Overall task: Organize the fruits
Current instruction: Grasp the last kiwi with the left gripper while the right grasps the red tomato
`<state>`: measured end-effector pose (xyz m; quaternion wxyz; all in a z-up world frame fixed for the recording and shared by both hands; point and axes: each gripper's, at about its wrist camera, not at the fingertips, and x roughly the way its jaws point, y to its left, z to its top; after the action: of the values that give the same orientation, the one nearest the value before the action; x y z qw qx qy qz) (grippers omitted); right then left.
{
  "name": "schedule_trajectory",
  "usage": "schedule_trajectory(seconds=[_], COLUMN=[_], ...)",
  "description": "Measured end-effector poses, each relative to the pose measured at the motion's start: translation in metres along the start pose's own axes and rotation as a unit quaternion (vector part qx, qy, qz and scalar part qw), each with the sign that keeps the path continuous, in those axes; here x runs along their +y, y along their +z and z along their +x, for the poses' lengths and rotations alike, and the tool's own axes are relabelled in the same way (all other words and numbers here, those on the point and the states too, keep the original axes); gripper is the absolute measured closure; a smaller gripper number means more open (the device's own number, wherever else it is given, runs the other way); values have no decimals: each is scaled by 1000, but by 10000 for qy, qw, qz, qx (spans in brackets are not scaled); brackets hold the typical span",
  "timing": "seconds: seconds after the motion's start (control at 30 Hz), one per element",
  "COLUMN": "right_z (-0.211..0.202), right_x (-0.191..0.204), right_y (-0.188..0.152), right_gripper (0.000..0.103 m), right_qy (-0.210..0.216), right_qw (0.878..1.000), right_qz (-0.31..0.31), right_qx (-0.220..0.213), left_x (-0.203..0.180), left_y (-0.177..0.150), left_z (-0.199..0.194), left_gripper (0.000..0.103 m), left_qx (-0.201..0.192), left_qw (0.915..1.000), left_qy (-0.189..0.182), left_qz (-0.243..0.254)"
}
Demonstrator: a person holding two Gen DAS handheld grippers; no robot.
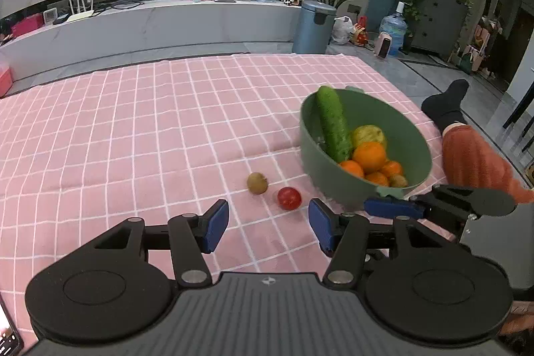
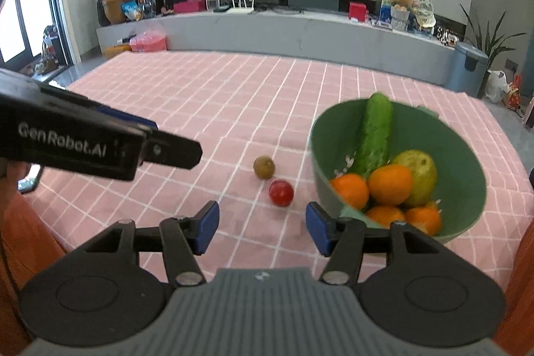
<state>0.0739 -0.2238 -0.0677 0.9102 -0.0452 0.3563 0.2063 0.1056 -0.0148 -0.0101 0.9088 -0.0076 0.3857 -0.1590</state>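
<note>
A green bowl [image 1: 307, 135] [image 2: 474, 189] stands on the pink checked cloth and holds a cucumber [image 1: 333, 125] [image 2: 373, 135], several oranges [image 1: 368, 155] [image 2: 390, 184], a yellow-green fruit [image 1: 367, 134] [image 2: 422, 170] and a kiwi [image 1: 398, 181]. A red tomato [image 1: 289, 198] [image 2: 281, 193] and a loose kiwi [image 1: 257, 183] [image 2: 264, 167] lie on the cloth left of the bowl. My left gripper [image 1: 268, 227] is open and empty, just short of the tomato. My right gripper [image 2: 262, 227] is open and empty, also just short of it; it shows from the side in the left wrist view [image 1: 393, 207], at the bowl's near rim.
The pink checked tablecloth [image 1: 133, 129] [image 2: 207, 95] covers the table. A phone [image 2: 30, 177] lies at its left edge. The person's leg in an orange sleeve and black sock [image 1: 467, 135] is right of the bowl. A grey bin [image 1: 313, 25] stands beyond the table.
</note>
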Motion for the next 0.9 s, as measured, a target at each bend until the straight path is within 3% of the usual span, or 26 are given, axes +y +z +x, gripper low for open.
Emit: schedule_trajectory(seconds=[0.27,0.4,0.63,0.7,0.9], right_z=[23,33,41,43,65], right_x=[-2,-7,2,6,13], right_y=[-8,-10,-9,-9,-11], right_gripper=[48,49,61,74,75], right_qy=[-222,-318,-809,-825,-1035], right_qw=[9991,9972,9916,9892,9845], right_qz=[300,634,997,1185,1394], right_qx=[214,226,-176,-264,-256], left_x=[18,22,28,30,39], left_y=[-11,-13,-16,-16,-19], left_z=[11,20,33,35,37], left_gripper=[38,45,54,55,55], left_qx=[23,107,136,145,201], left_qw=[9996,9992,9983,9981,9975], left_qy=[-81,-104,15,76,99], left_qz=[-274,-377,-571,-598,-673])
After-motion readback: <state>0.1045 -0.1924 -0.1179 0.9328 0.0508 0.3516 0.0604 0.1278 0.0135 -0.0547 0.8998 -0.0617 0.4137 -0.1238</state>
